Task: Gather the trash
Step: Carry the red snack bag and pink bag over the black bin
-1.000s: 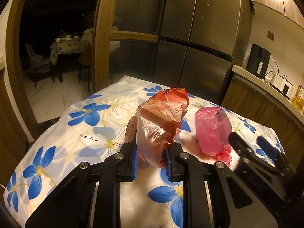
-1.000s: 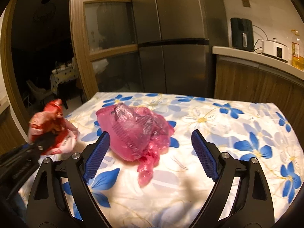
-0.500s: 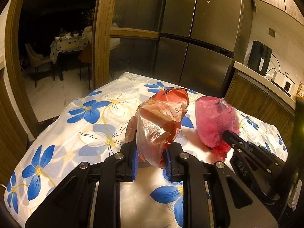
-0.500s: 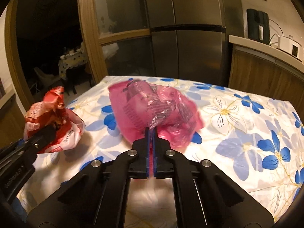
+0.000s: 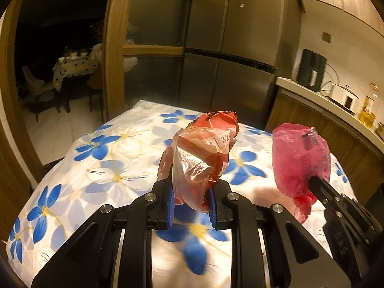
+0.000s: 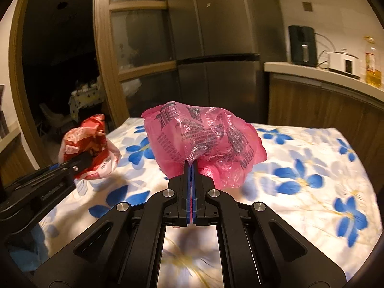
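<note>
The left tool clamps a crumpled red-and-clear plastic bag; the right tool pinches a wrinkled pink printed bag.

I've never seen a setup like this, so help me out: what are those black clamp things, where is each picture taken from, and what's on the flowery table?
There is no robot here. A person holds a black two-finger clamp in each hand, and each clamp has a wide-angle camera looking forward along its fingers. That gives two pictures, one from each hand.

In the left camera's picture, the left gripper is shut on a crumpled red and white bag. In the right camera's picture, the right gripper is shut tight on a crumpled pink bag. Each picture also shows the other hand's clamp and its bag off to one side.

Under both is a table with a white cloth printed with blue flowers. Both bags look lifted off it. Behind stand a steel fridge and a kitchen counter.
</note>
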Motion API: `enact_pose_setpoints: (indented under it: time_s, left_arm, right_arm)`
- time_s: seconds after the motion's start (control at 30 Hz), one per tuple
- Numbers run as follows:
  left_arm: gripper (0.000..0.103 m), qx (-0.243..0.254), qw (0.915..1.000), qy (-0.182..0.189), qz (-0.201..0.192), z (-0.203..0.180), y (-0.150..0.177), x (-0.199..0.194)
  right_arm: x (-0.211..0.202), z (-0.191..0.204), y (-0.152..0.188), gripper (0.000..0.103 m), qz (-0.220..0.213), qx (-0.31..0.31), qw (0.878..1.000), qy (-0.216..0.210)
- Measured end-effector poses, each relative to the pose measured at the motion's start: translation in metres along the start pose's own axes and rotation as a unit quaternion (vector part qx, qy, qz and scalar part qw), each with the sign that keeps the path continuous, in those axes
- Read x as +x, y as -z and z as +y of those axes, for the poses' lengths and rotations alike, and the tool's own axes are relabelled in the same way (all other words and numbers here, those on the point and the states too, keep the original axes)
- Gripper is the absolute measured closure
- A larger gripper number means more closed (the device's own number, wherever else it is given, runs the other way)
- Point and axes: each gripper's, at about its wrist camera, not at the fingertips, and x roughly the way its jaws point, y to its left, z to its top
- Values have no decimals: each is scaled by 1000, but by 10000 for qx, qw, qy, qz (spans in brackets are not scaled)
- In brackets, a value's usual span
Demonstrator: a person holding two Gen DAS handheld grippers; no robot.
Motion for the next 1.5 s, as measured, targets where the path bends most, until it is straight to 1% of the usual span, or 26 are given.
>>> enact_pose_setpoints:
  time_s: [0.1, 0.23, 0.33, 0.57, 0.9, 1.23, 1.33, 1.5]
  left_arm:
    - [81, 134, 9997, 177, -43, -21, 2, -10]
    - [81, 310, 9984, 471, -93, -55, 6, -25]
    - [81, 464, 9961, 746, -102, -84, 11, -35]
    - [81, 808, 9896, 1188, -92, -137, 28, -57]
    - [81, 1116, 9814, 1553, -182, -183, 36, -80]
    - [81, 1312, 9749, 1786, -219, -218, 40, -88]
    - [81, 1378, 9724, 1870, -224, -230, 42, -89]
    - [81, 1519, 9657, 2082, -311, -259, 43, -97]
  right_arm:
    - [-28, -18, -2, 102, -189, 78, 9997, 151]
    - [-55, -40, -3, 102, -341, 182, 9986, 355]
    - [-78, -59, -1, 102, -448, 260, 9971, 549]
    - [-116, -93, 7, 102, -648, 481, 9926, 903]
    - [-153, -126, 17, 102, -857, 692, 9857, 1279]
    - [-180, -152, 24, 102, -1032, 817, 9787, 1573]
    - [-189, -163, 24, 102, -1119, 881, 9749, 1710]
    - [-204, -184, 24, 102, -1245, 1020, 9671, 1971]
